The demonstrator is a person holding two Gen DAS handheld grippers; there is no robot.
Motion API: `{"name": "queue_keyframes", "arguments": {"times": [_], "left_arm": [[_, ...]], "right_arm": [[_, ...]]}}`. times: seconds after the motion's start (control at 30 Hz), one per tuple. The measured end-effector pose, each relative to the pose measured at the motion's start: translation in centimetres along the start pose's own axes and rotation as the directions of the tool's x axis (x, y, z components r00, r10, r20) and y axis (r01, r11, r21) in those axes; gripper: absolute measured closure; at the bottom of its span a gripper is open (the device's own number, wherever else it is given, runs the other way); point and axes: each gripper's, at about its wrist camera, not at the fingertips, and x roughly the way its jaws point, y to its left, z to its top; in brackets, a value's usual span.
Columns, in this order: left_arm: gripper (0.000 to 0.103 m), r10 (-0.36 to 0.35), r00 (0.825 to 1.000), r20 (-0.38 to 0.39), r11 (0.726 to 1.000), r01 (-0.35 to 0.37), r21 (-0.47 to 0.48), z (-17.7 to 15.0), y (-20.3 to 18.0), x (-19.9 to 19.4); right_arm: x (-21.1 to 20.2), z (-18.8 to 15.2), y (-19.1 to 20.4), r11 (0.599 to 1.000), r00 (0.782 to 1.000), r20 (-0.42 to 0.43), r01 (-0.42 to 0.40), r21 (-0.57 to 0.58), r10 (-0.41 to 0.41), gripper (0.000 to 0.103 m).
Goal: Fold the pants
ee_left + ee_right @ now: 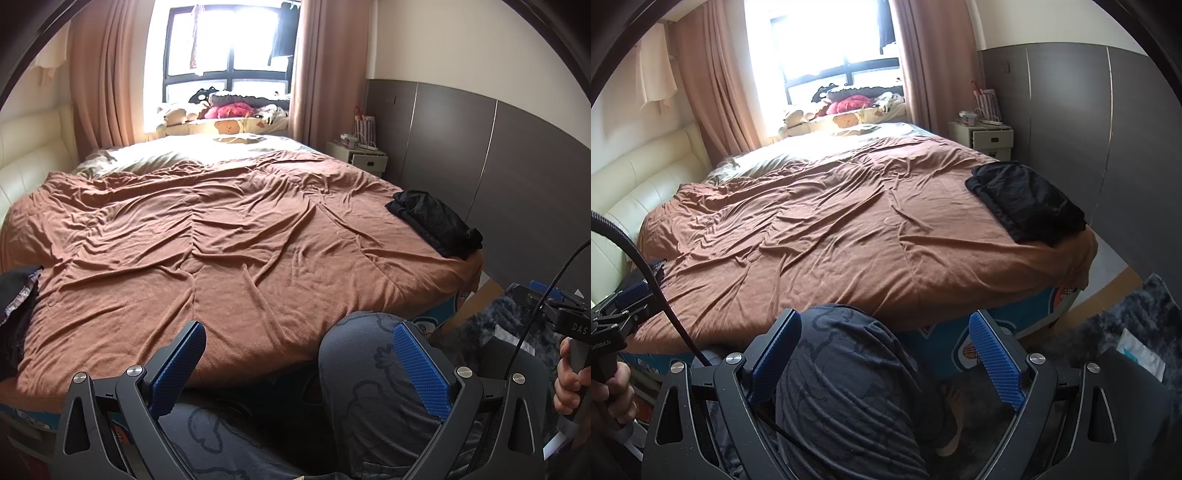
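Right tool (546,306) nearest, handle lettered "DAS"; rest unreadable.

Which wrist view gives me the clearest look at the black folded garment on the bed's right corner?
The right wrist view: the black folded garment lies larger there, its stacked folds and edges readable. The left wrist view shows it smaller, foreshortened near the bed's corner.
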Motion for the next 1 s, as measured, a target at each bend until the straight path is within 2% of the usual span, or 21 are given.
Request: {"name": "queue_keyframes", "arguments": {"times": [1.0], "left_arm": [[0.000, -0.006, 1.000, 0.006, 1.000, 0.006, 0.005, 0.17, -0.16, -0.25]], "right_arm": [[0.02, 0.17, -0.21, 0.999, 1.000, 0.003, 0.024, -0.029, -0.024, 0.011]]}}
